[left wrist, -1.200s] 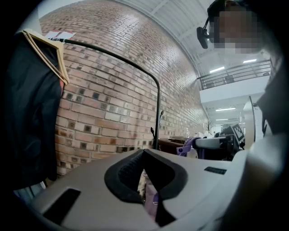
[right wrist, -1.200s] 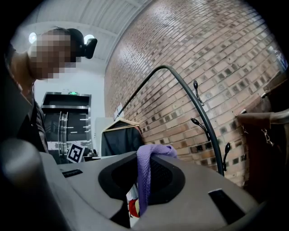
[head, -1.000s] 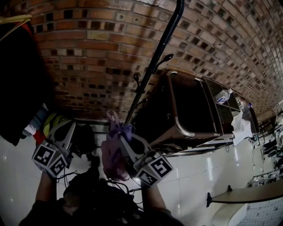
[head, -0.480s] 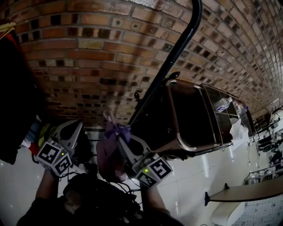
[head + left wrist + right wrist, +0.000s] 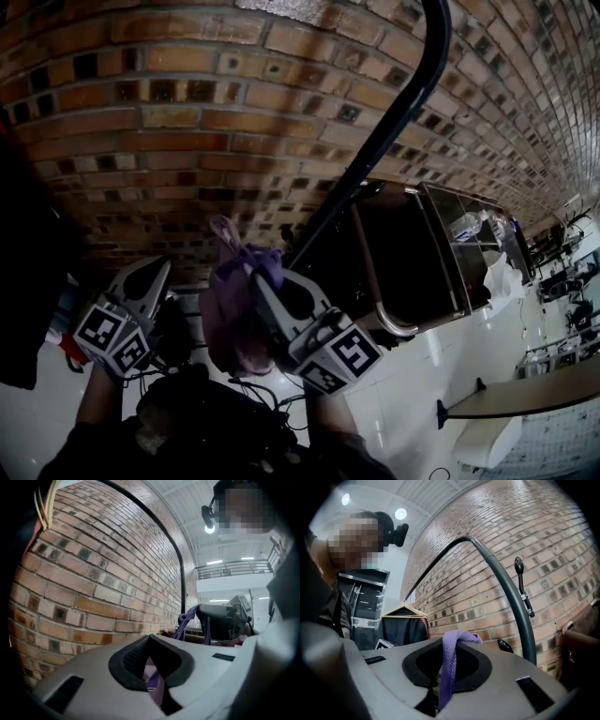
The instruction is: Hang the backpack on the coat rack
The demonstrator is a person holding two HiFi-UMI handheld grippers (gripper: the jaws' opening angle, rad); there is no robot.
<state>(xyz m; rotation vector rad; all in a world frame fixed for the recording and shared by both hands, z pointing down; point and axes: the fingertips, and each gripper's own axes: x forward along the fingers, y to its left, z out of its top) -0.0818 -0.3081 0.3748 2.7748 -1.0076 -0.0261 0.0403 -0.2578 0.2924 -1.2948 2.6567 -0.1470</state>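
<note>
The purple backpack [image 5: 228, 314] hangs between my two grippers, close to the brick wall. My right gripper [image 5: 255, 274] is shut on its purple top strap [image 5: 449, 660], which loops up over the jaws. My left gripper [image 5: 155, 268] stands to the left of the bag, and in the left gripper view its jaws [image 5: 149, 639] are closed with purple webbing [image 5: 153, 682] pinched between them. The coat rack's black pole [image 5: 394, 122] rises just right of the bag. In the right gripper view the coat rack's pole [image 5: 508, 592] shows again, with a knobbed hook [image 5: 521, 587] beside it.
A dark cabinet with a chrome frame [image 5: 375, 281] stands right of the pole. A dark garment on a wooden hanger [image 5: 403, 623] hangs at the left; in the head view the garment [image 5: 23, 262] fills the left edge. Cables lie on the white floor [image 5: 441, 366] below.
Both grippers and the backpack have come closer to the brick wall and the rack's pole. The right gripper has lifted the strap a little higher.
</note>
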